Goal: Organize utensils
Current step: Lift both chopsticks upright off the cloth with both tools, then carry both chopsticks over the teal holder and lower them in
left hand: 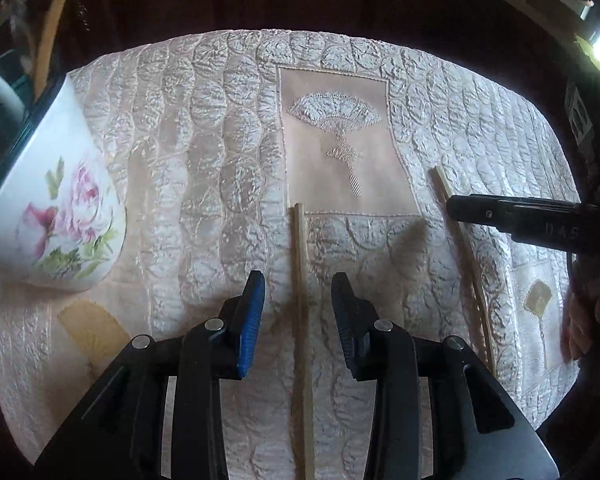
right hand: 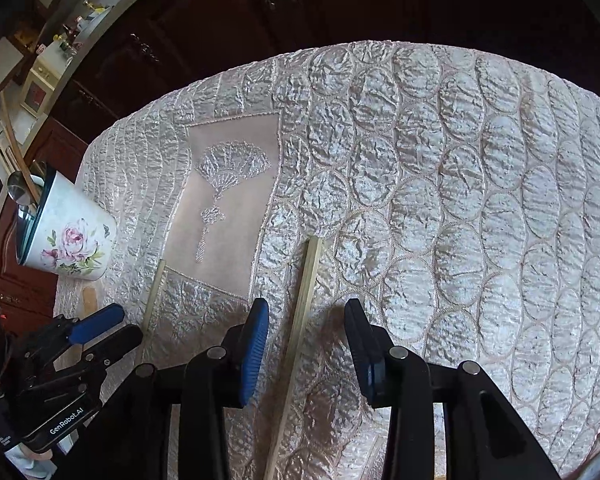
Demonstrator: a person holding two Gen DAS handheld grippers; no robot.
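Chopsticks lay parallel, lengthwise between parted jaws: one chopstick (left hand: 300,300) under the released left gripper (left hand: 298,300), the other chopstick (right hand: 302,320) under the released right gripper (right hand: 306,328).

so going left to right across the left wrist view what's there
floral mug → tan fan patch → left gripper open astride one chopstick → second chopstick → right gripper's black finger, all on the quilted cloth.
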